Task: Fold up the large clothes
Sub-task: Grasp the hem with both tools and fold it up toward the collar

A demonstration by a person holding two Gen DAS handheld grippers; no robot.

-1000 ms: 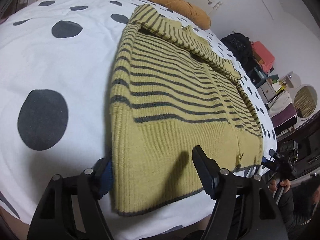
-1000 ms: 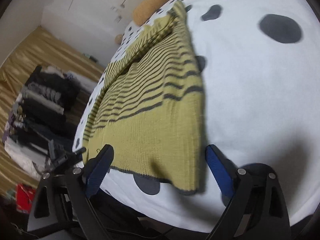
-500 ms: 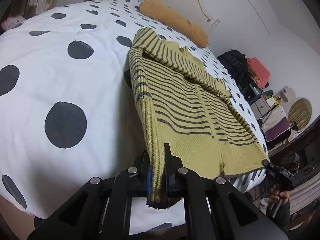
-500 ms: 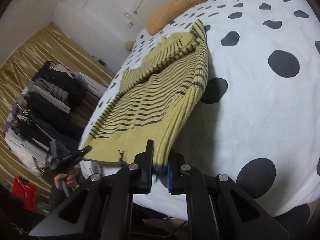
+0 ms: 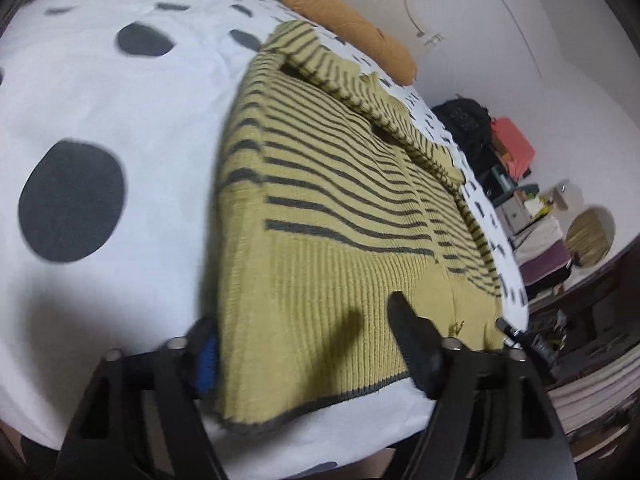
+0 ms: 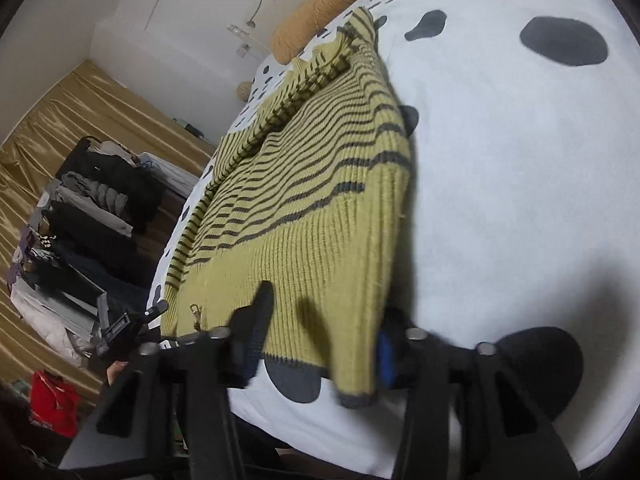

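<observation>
A yellow-green knit sweater with dark stripes [image 5: 336, 216] [image 6: 312, 200] lies flat on a white bedspread with dark dots [image 5: 100, 100] [image 6: 520, 160], hem toward me. My left gripper [image 5: 308, 352] straddles the hem's left corner; its jaws are opening, and the fingers stand wide apart and clear of the knit. My right gripper [image 6: 320, 344] straddles the hem's right corner. Its jaws are opening too, with the knit lying loose between them. Each view also catches the other gripper at the far hem corner, with part of a hand [image 6: 116, 368].
An orange bolster pillow [image 5: 352, 32] [image 6: 328, 4] lies at the head of the bed. A rack of dark clothes [image 6: 92, 216] and a gold curtain [image 6: 60, 128] stand on one side. Shelves with bags and boxes [image 5: 512, 148] stand on the other.
Half a second ago both grippers were shut on the hem corners, pulling them up and taut. Now both have let go, their fingers stand apart and the hem lies on the bed again.
</observation>
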